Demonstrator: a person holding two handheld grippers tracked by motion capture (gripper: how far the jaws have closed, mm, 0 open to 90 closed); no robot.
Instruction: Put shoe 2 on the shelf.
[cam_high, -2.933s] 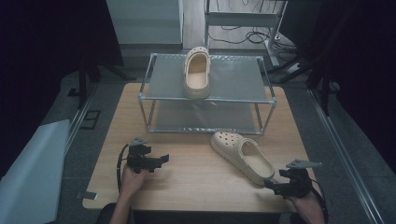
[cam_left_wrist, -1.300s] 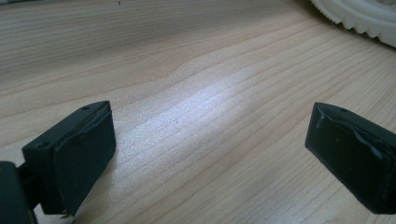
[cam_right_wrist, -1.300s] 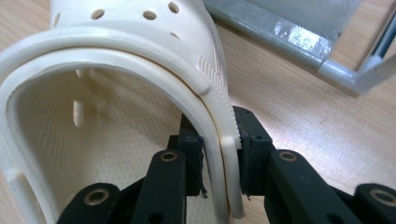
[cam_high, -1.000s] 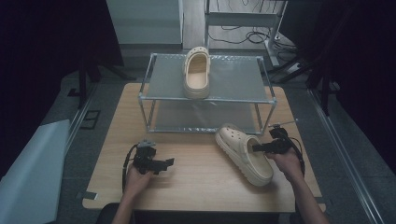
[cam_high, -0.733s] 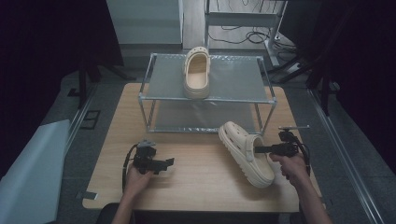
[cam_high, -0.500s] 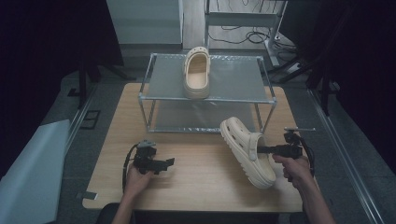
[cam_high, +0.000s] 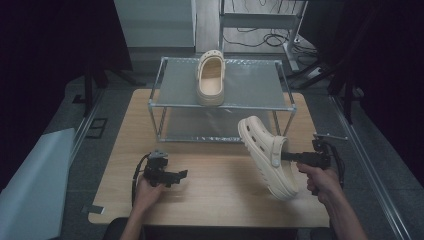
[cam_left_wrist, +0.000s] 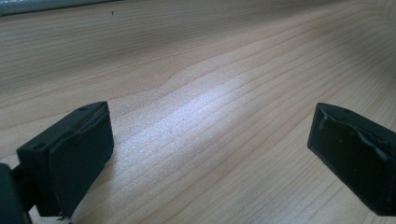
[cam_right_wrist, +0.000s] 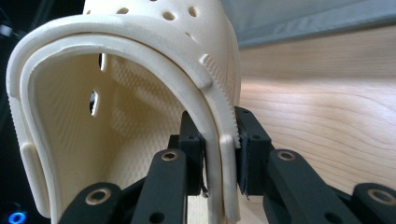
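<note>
A: Right tongs (cam_right_wrist: 219, 163): clenched on the side wall of the cream clog (cam_right_wrist: 121, 107), one jaw inside the opening, the other outside on the ribbed edge beside the heel strap's rivet. What does that hold suggest?

B: The wall is thin and looks like moulded foam, so the clog is probably light and springy rather than stiff. It may flex or swing under a grip that far to one side. A hold nearer the thick rim should steady it.

A: And its position?

B: In the high view the clog (cam_high: 267, 157) hangs tilted on its side over the wooden surface (cam_high: 215, 185), toe toward the metal shelf rack (cam_high: 222, 105), where its twin (cam_high: 211, 79) rests on the top shelf.

A: Left tongs (cam_left_wrist: 210, 154)?

B: Released, jaws wide apart and nothing between them, low over bare wood.
</note>
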